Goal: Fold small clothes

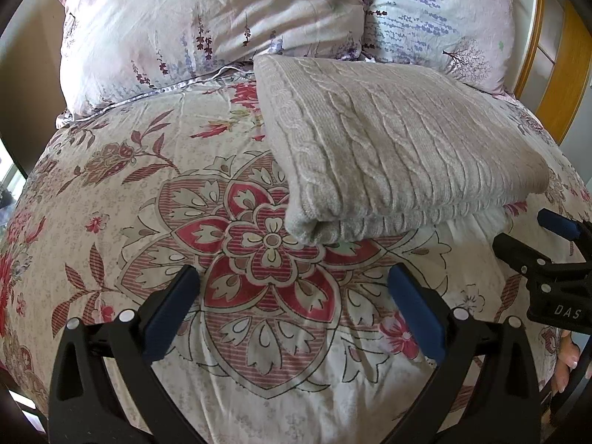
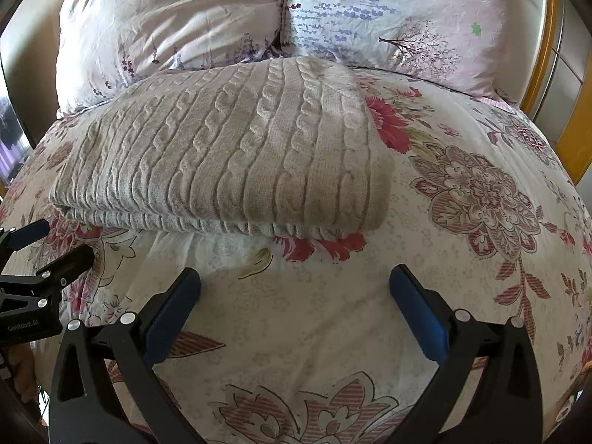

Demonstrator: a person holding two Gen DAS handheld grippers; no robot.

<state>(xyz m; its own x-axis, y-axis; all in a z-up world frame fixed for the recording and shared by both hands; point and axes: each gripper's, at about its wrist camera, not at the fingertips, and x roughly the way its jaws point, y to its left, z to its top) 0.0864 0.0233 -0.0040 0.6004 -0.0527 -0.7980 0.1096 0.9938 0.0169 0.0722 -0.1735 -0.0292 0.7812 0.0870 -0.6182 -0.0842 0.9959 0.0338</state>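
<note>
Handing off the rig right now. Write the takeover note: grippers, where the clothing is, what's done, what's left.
Left gripper: open, empty, hovering over the floral duvet, short of the sweater.
Right gripper: open, empty, also short of it.
Grey cable-knit sweater: folded into a neat rectangle, lying flat on the duvet just in front of the two pillows.
Done: this sweater looks fully folded.
Left: no other garment visible to fold; perhaps check beyond these views.
</note>
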